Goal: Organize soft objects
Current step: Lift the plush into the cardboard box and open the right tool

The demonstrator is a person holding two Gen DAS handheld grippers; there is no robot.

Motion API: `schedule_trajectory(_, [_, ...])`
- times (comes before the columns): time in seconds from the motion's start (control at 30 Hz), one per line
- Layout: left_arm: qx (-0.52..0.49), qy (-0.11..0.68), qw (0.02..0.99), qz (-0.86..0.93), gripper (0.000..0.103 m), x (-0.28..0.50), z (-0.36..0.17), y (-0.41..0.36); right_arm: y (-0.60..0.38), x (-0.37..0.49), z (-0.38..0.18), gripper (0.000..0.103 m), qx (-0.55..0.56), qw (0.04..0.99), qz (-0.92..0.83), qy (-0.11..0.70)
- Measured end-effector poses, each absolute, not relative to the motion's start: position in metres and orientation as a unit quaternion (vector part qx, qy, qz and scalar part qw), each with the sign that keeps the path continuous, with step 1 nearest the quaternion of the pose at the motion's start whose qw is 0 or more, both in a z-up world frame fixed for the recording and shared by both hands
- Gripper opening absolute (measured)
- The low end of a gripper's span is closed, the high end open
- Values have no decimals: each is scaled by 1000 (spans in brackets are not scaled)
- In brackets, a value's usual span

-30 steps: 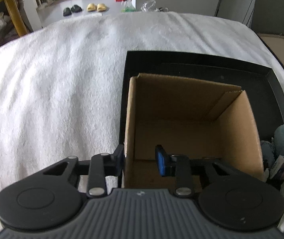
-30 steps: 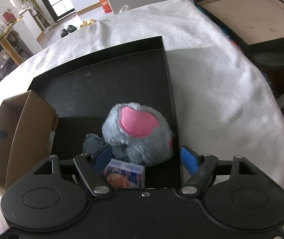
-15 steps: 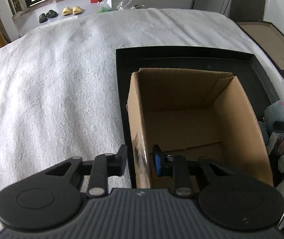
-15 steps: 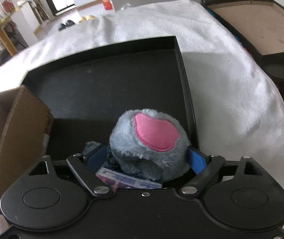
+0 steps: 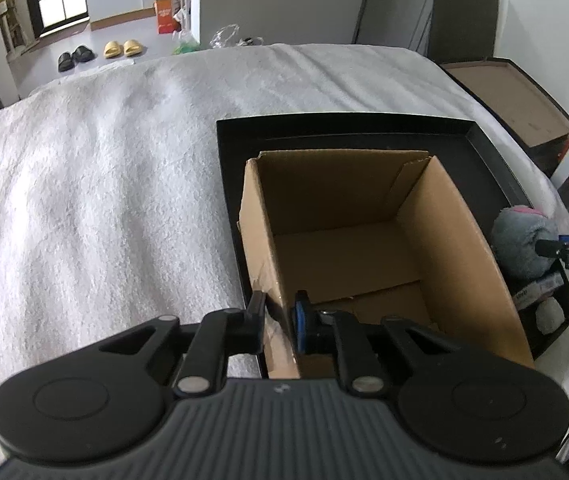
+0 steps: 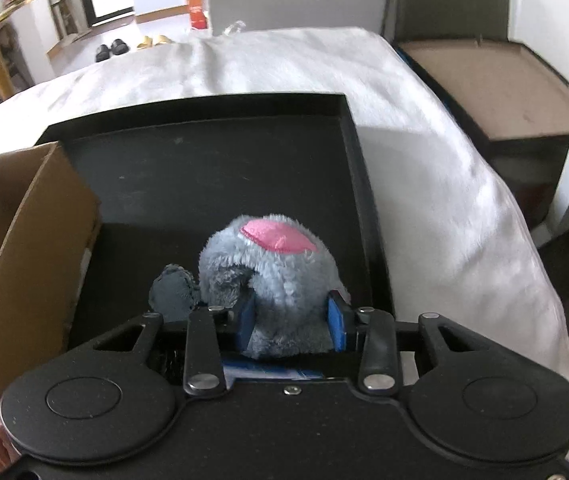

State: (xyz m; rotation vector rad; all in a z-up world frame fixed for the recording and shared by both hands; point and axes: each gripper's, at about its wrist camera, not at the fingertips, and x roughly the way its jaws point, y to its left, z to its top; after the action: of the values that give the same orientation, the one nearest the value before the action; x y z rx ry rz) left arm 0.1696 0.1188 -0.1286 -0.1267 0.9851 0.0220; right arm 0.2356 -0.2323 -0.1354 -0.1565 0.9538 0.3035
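Observation:
A grey plush toy (image 6: 272,276) with a pink patch sits at the near right of a black tray (image 6: 212,152). My right gripper (image 6: 290,320) is shut on the plush toy, its blue pads pressed into both sides. The toy also shows in the left wrist view (image 5: 522,242). An open, empty cardboard box (image 5: 348,240) stands in the tray's left part. My left gripper (image 5: 278,316) is shut on the near left wall of the box. A small dark grey soft piece (image 6: 174,290) lies left of the plush toy.
The tray rests on a white fluffy blanket (image 5: 96,184). A small printed packet (image 5: 538,290) and a white soft item (image 5: 548,316) lie under and beside the plush toy. A brown-topped low box (image 6: 492,92) stands off the bed's right.
My right gripper has closed from open around the plush toy to gripping it. My left gripper has stayed clamped on the box wall while its view has tilted upward.

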Motion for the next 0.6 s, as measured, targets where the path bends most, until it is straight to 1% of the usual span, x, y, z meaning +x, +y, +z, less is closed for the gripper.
schedule_trajectory(0.1, [-60,471,880,5,14,169,-129,119,-229,233,-133,31,-79,880,139,448])
schedule_trajectory(0.13, [-61,470,880,4,15,170,-129,120,-228,231,-131,26,-76,881,136,446])
schedule_trajectory(0.17, [-61,470,881,4,15,169,-129,121,-229,229,-129,25,-72,883,136,444])
schedule_trajectory(0.33, [-62,468,881,-3,16,169,-128,121,-218,214,-113,23,-76,893,135,422])
schedule_trajectory(0.6, [-63,470,880,-14,16,167,-131,124,-198,197,-82,23,-61,904,152,395])
